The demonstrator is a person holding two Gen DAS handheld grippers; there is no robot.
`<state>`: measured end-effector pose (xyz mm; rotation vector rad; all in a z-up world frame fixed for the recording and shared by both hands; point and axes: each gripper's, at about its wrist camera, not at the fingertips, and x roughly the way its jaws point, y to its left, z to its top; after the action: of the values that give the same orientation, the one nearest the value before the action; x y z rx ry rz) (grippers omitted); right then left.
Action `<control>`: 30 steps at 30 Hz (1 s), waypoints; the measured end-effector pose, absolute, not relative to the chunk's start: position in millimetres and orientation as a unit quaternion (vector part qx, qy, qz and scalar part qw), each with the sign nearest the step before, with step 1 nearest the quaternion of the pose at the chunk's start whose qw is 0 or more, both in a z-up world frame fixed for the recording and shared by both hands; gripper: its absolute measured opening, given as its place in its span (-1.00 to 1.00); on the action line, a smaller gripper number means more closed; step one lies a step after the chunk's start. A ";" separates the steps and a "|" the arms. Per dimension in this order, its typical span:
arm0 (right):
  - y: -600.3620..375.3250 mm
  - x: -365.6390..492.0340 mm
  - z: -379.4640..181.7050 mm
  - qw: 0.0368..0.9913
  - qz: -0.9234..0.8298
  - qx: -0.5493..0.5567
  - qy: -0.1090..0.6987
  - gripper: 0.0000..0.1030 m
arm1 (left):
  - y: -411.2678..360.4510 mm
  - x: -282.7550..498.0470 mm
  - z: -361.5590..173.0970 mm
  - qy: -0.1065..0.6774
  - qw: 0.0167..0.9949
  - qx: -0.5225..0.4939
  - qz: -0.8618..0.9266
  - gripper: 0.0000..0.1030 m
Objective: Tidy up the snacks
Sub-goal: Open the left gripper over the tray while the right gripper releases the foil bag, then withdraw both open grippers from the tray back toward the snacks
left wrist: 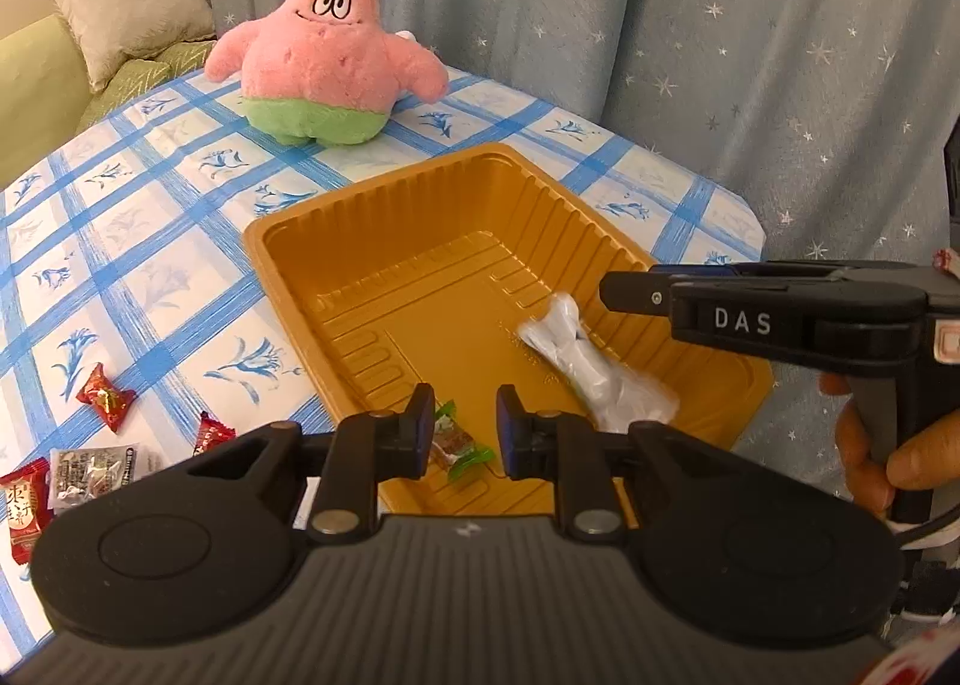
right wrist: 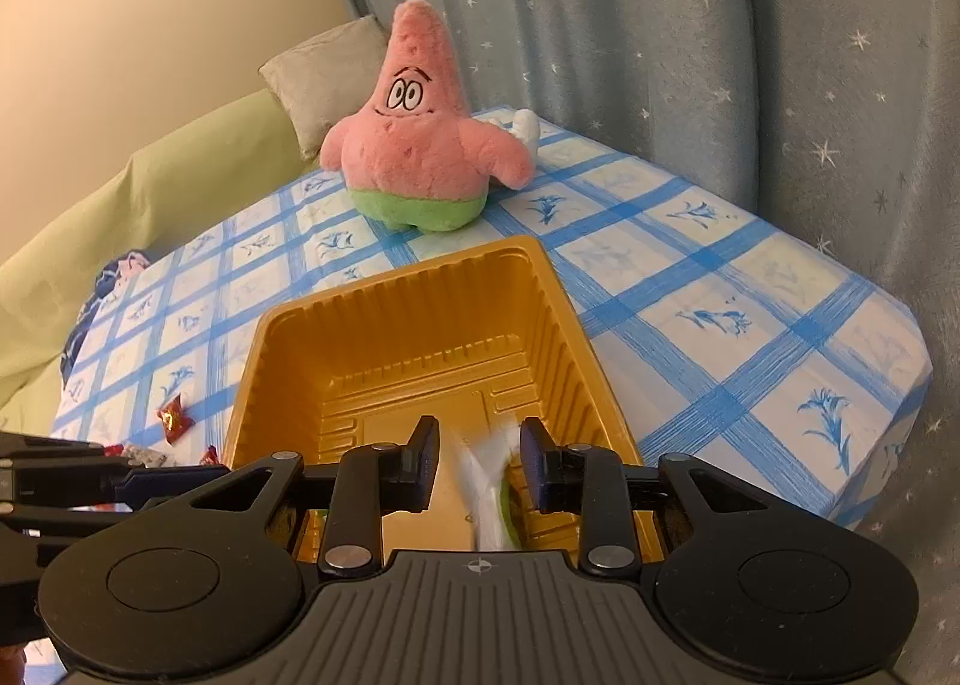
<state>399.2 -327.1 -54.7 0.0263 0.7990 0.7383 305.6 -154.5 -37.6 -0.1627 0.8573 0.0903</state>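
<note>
We hover both grippers over the gold tray point(left wrist: 360, 241) with two snacks lying inside it.

Our left gripper point(left wrist: 465, 436) stands parted around nothing, above a green-wrapped candy point(left wrist: 459, 448) at the tray's near wall; a white-wrapped snack point(left wrist: 591, 355) lies on the tray's floor towards its right wall. Our right gripper point(right wrist: 477, 463) stands parted too, the white snack blurred beneath it. Only the left view shows the red candies point(left wrist: 105, 397) and silver packet point(left wrist: 90, 472) clearly, left of the tray; only the right view shows the right gripper's finger gap.
</note>
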 end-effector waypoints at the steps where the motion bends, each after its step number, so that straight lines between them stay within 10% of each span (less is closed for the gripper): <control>1: -328.5 399.0 -54.2 0.855 0.352 0.017 0.382 -0.38 | -154.2 304.0 -36.7 0.414 0.906 -0.079 0.044 -0.60; 7: -339.9 384.7 -46.4 0.862 0.341 0.025 0.374 0.06 | -151.2 288.1 -29.2 0.407 0.909 -0.085 0.043 -0.55; 30: -345.5 281.3 -27.2 0.862 0.336 0.048 0.376 0.09 | -98.8 175.1 -21.1 0.401 0.908 -0.092 0.078 -0.47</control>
<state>281.3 -345.5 -27.2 0.0997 0.7886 0.7040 175.1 -98.8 -21.1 -0.1892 0.8279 0.1617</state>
